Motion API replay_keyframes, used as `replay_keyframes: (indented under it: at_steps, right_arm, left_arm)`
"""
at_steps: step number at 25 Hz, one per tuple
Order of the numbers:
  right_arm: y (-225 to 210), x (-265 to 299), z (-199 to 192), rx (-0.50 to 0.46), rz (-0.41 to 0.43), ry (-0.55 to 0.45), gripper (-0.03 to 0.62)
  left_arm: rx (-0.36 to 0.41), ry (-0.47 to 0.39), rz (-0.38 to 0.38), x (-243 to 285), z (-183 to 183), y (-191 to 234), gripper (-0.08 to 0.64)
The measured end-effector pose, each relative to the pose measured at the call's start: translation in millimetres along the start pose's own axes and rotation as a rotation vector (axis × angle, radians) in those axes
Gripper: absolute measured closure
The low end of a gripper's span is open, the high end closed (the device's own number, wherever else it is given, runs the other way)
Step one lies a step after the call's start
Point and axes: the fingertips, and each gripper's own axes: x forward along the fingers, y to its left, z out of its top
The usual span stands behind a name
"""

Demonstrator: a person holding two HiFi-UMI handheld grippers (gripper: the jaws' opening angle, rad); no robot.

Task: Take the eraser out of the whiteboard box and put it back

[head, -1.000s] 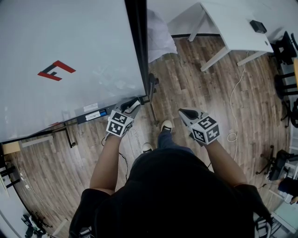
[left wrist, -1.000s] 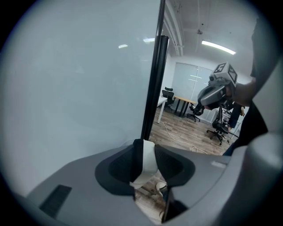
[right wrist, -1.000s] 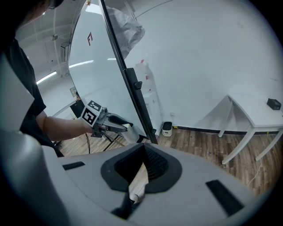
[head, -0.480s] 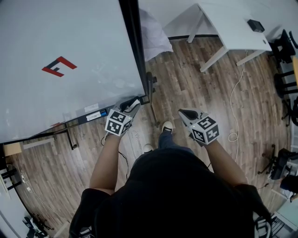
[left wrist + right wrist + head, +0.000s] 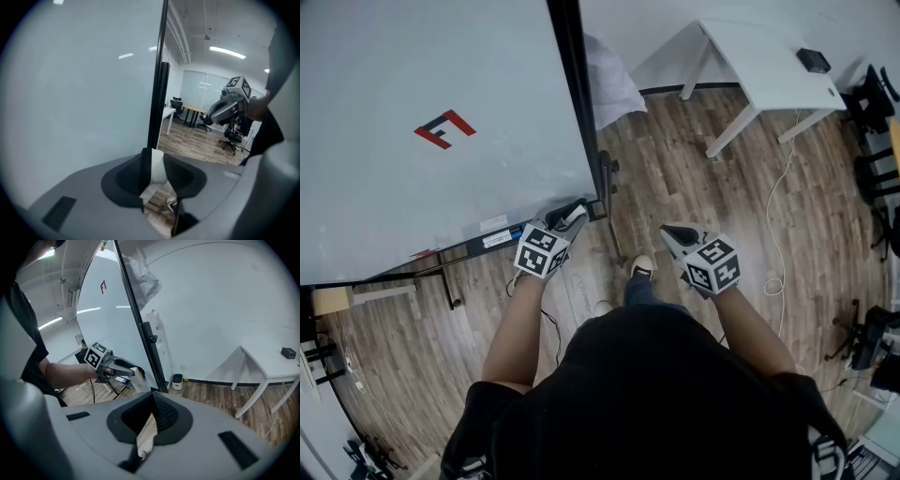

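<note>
White eraser (image 5: 157,168) in left claw (image 5: 571,215) (by whiteboard (image 5: 441,187) corner); bare floor (image 5: 694,178) rightward.

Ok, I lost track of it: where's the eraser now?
In the left gripper view, the eraser is clamped between the tongs of the left gripper, close to the right-hand edge of the whiteboard.

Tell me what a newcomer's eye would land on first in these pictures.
The big whiteboard fills the left of the head view, with a red and black logo on it. At its lower right corner the left gripper is shut on a white eraser. The right gripper hangs shut and empty over the wooden floor.
</note>
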Motion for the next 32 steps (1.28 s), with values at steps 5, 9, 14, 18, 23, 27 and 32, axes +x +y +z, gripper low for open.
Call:
replay_keyframes:
  at_steps: [5,9,14,18,23,27,32]
  right_arm:
    - [1.6,-7.7,7.3,-0.013,-0.009,-0.022,0.6]
    - [4.2,-13.5,6.6,-0.014,-0.013,-0.028,0.6]
    - [10.7,-17.1,5.3,-0.018,-0.01,-0.034,0.599]
    - [15.2,-18.6,3.2,-0.023,-0.007,-0.033,0.6]
    - [24.2,-19.0,4.1,-0.031,-0.001,-0.038,0.6]
    - [31.4,-18.0,6.5,-0.04,0.006,-0.042,0.6]
    - [43.9,-15.8,7.8,-0.048,0.017,-0.046,0.6]
  left_arm:
    - [0.022,-0.017,0.01,-11.0,12.4,-0.8,0.41]
    - [0.038,-0.037,0.017,-20.5,20.4,-5.3,0.41]
    - [0.045,-0.063,0.039,-33.8,28.1,-7.9,0.41]
    - [0.05,-0.086,0.052,-46.8,39.5,-9.8,0.41]
    - [0.058,-0.101,0.062,-61.3,44.8,-12.9,0.41]
    - [0.079,-0.111,0.07,-75.6,50.5,-20.4,0.41]
    - [0.088,-0.123,0.079,-92.3,50.6,-25.1,0.41]
